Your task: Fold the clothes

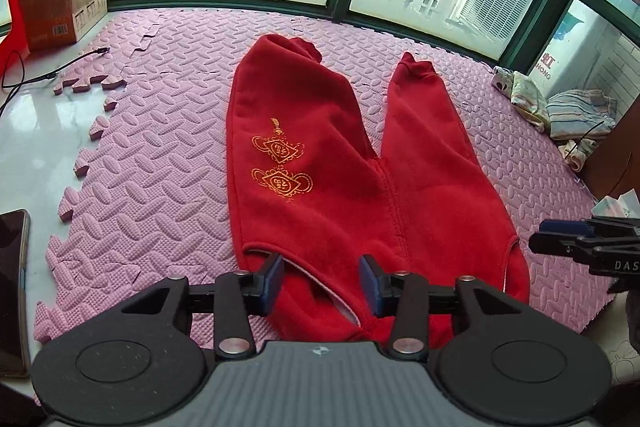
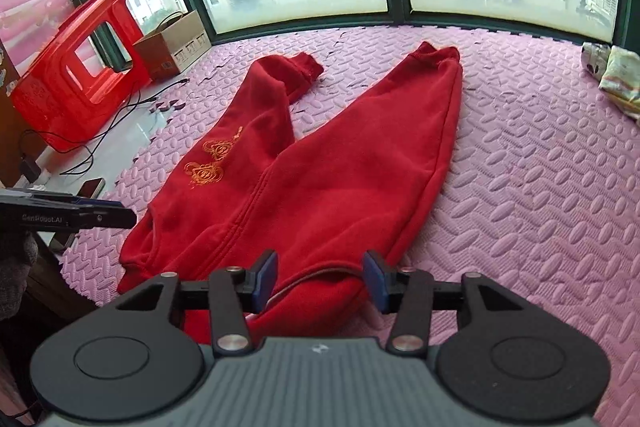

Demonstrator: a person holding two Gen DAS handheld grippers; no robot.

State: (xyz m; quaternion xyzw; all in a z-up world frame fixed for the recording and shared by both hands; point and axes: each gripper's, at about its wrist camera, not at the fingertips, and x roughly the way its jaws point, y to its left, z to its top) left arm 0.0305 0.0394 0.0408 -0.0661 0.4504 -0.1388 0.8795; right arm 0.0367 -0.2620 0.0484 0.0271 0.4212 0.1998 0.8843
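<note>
Red trousers (image 1: 320, 163) lie flat on pink foam mat (image 1: 160, 155), legs spread toward window, waistband nearest me, gold embroidery (image 1: 280, 159) on one leg. My left tongs (image 1: 322, 279) apart, above waistband. My right tongs (image 2: 320, 281) apart too, above waistband's other end. Cardboard box (image 1: 64, 7), red stool (image 2: 80, 75) far left.

Lying beneath everything, a pink foam mat (image 1: 168, 163) with jigsaw edges. Sitting by the window at far left, a cardboard box (image 1: 64, 7) beside a red plastic stool (image 2: 76, 87). Resting near the left edge, a phone (image 1: 12, 291); bunching at far right, some folded cloths (image 1: 560, 107).
</note>
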